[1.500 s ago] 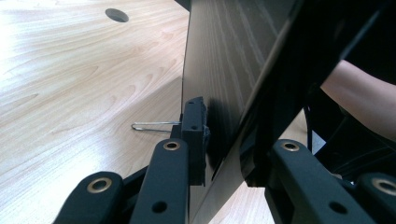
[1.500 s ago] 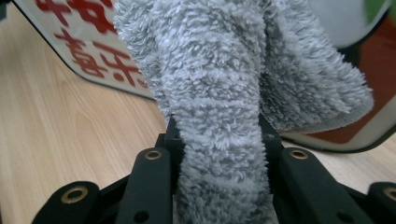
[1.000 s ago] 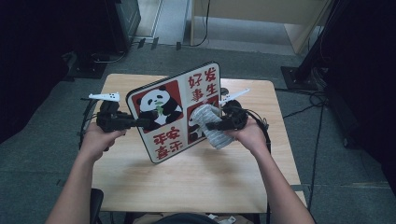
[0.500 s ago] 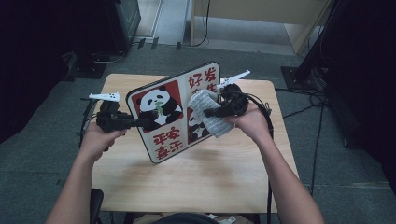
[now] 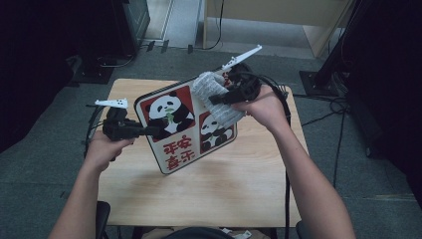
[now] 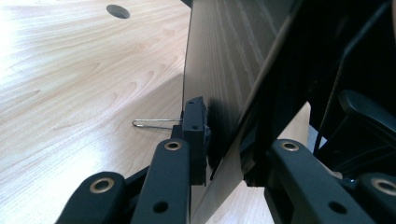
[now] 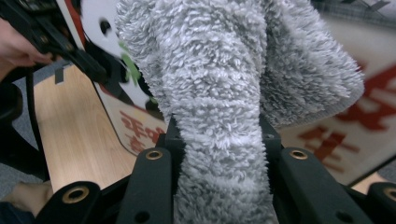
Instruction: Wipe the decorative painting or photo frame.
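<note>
Left claw (image 5: 154, 130) clamped on the left edge of the panda board (image 5: 186, 124), which stands tilted with its lower edge on the bench (image 5: 224, 194). Right claw (image 5: 215, 98) pinched on the grey cloth (image 5: 216, 97), against the board's upper right face. Risks: one-edge grip is thin, so hard wiping could twist the board loose; cloth may slip from the pinch.

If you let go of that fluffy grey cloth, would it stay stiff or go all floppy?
Probably floppy: the grey cloth already droops in folds over the right tongs, which pinch it. It looks light, since one small pinch carries all of it. Its fuzzy loops should make it grippy rather than slippery against the panda board, which the left tongs hold by its edge.
</note>
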The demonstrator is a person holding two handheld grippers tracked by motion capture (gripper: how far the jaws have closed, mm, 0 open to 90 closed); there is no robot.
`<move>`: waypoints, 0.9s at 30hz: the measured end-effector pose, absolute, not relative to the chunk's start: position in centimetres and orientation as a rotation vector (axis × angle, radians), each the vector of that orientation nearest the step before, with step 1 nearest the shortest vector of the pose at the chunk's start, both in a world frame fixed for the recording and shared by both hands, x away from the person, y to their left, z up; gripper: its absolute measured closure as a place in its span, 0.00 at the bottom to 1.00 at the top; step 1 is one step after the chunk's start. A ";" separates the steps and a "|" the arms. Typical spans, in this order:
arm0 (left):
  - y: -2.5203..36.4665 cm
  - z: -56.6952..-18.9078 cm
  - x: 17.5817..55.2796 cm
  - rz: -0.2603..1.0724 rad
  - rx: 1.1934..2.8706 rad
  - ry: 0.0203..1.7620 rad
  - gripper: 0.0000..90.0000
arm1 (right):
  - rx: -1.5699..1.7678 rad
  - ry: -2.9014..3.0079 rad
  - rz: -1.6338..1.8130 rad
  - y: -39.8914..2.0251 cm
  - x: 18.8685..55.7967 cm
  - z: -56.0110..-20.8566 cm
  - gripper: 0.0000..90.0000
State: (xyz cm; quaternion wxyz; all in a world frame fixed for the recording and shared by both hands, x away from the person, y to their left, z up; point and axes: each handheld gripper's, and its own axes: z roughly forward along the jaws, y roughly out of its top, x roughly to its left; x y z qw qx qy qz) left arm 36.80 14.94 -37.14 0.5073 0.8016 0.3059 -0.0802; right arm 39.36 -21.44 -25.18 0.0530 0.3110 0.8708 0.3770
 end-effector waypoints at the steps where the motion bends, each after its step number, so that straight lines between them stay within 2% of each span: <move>1: 14.9 -37.1 36.8 -0.188 1.936 0.733 0.85 | 0.933 2.646 1.147 -21.3 39.4 -24.8 0.75; 12: 15.0 -37.1 36.8 -0.191 1.938 0.728 0.85 | 0.863 2.608 1.160 -18.5 40.7 -20.2 0.75; 27: 15.0 -37.1 36.9 -0.187 1.946 0.713 0.85 | 0.866 2.676 1.089 -17.3 41.5 -23.8 0.75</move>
